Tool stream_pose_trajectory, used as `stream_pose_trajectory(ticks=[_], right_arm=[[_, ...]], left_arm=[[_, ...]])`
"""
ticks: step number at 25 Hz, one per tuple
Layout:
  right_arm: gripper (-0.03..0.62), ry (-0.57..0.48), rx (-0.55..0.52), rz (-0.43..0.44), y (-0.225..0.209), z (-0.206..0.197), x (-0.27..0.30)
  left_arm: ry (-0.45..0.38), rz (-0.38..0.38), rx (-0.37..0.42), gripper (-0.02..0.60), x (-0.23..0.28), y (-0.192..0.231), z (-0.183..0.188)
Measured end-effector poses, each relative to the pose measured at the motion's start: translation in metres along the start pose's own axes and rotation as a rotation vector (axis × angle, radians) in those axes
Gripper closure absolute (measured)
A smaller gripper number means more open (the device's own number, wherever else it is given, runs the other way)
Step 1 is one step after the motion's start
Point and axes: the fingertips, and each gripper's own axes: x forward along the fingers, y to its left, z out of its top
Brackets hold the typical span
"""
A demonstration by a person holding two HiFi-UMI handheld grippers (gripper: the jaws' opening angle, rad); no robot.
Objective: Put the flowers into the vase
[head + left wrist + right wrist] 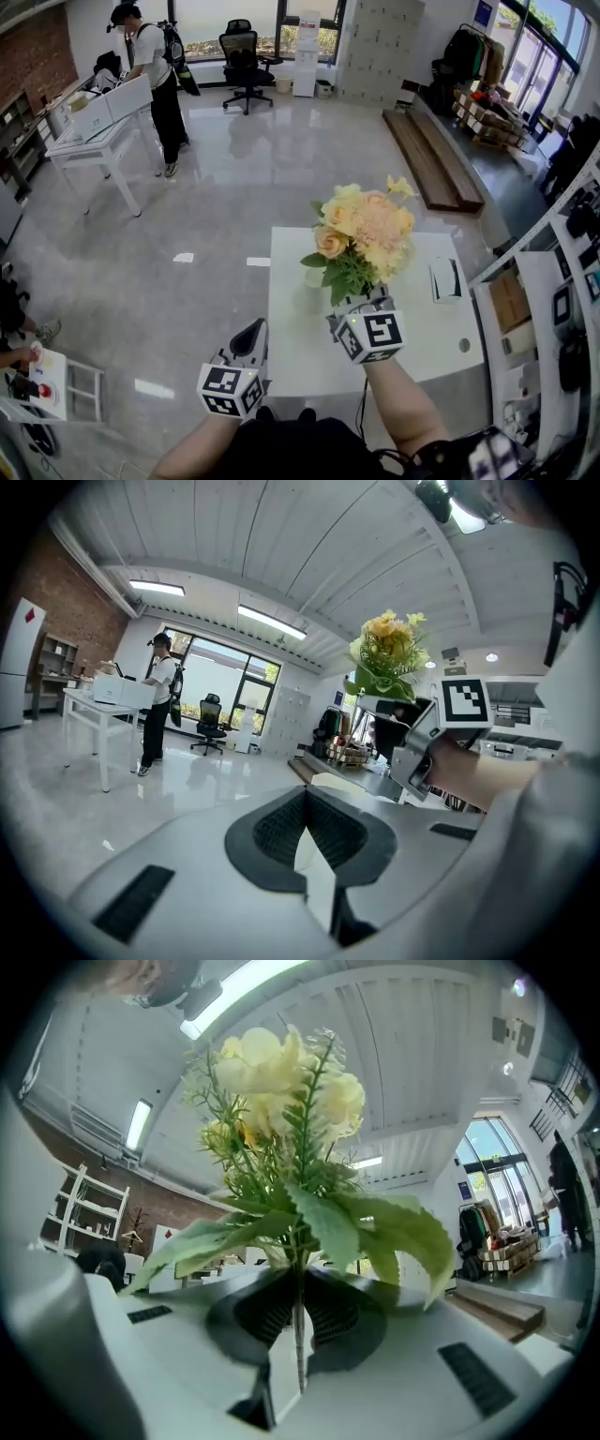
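Left gripper (302, 797) sits closest, just off the near left corner of the white table (300, 366). Its ribbed black pads (277, 832) meet at the tips with nothing between them. Right gripper (298, 1274) is pinched nearly closed on the thin green stem (298, 1335) of the flowers (364, 230), a soft yellow and peach bunch with floppy leaves, held up over the table. Only the head view shows the tabletop underneath. The right gripper view just gets ceiling behind the blooms, and the left gripper view catches the bouquet side-on, plus a person (155, 700) standing far back.
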Motion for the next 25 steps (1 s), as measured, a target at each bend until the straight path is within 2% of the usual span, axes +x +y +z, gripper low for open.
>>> stream_pose_trajectory(ticks=[3,7,18,25], right_arm=[[0.557,-0.009,0.046,-0.001,-0.010,-0.005,0.018],[0.557,0.033,0.077,0.001,-0.017,-0.041,0.030],[0.557,0.264,0.031,-0.018,-0.018,-0.157,0.033],[0.556,0.446,-0.006,0.006,-0.013,-0.197,0.034]], left_arm=[[0.007,0.001,0.006,0.578,0.004,0.000,-0.002],[0.022,0.013,0.001,0.578,0.007,0.006,-0.008],[0.058,0.039,0.002,0.577,0.002,0.024,-0.016],[0.068,0.023,0.000,0.577,0.003,0.025,-0.016]])
